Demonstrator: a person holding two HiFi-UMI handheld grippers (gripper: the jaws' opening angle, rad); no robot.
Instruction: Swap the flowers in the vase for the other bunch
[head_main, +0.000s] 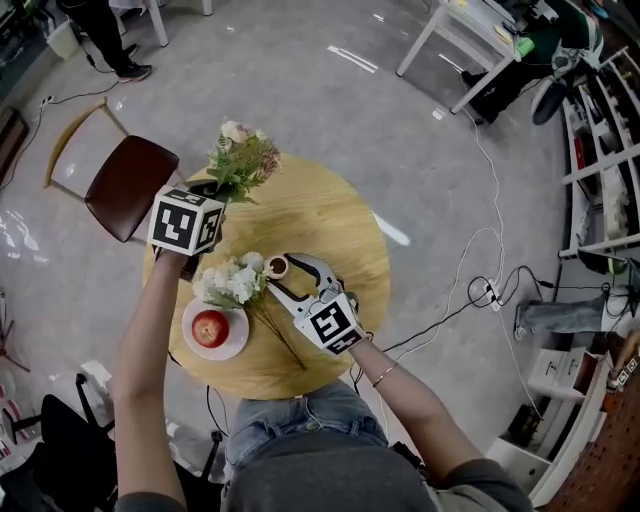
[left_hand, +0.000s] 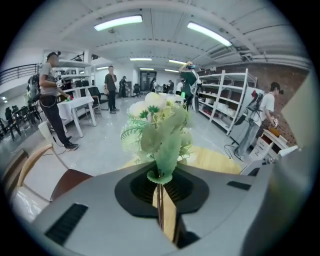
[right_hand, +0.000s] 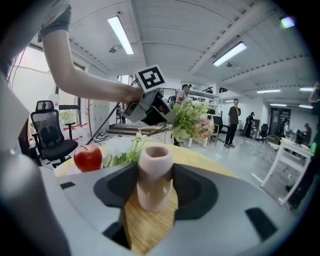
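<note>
My left gripper (head_main: 212, 190) is shut on the thin stems (left_hand: 160, 210) of a pink-and-green bunch (head_main: 243, 158), held in the air over the far left of the round wooden table (head_main: 330, 220). In the left gripper view that bunch (left_hand: 157, 125) stands up right in front of the jaws. My right gripper (head_main: 284, 268) is shut on a small beige vase (head_main: 277, 266) that stands on the table. The vase (right_hand: 155, 175) fills the gap between the pads and its mouth holds nothing. A white bunch (head_main: 232, 280) lies on the table next to the vase.
A white plate (head_main: 236, 342) with a red apple (head_main: 210, 328) sits at the table's near left, under the white bunch's stems. A brown chair (head_main: 125, 185) stands left of the table. Cables (head_main: 470, 290) trail over the floor on the right. People stand far back in the room.
</note>
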